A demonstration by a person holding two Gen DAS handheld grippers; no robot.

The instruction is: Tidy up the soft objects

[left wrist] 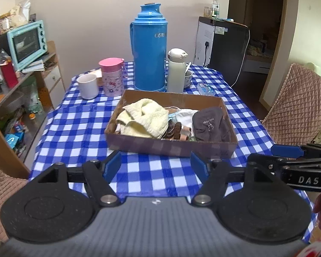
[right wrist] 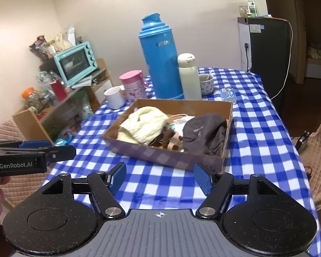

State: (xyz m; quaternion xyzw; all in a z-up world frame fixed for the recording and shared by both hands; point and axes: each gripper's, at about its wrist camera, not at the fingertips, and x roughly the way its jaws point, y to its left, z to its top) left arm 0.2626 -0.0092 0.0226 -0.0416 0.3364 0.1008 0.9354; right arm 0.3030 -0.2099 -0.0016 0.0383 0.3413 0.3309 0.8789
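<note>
On the blue-and-white checked worktop, a shallow brown cardboard tray holds the soft objects: a cream knitted cloth at its left, a dark grey fabric cap at its right, white cloth and brown pieces between. Both left tongs and right tongs stand released and empty, short of the tray's near wall, which runs crosswise ahead. Neither hand appears clearly nearer. Items beneath the cloths are hidden; the small brown pieces cannot be identified.
</note>
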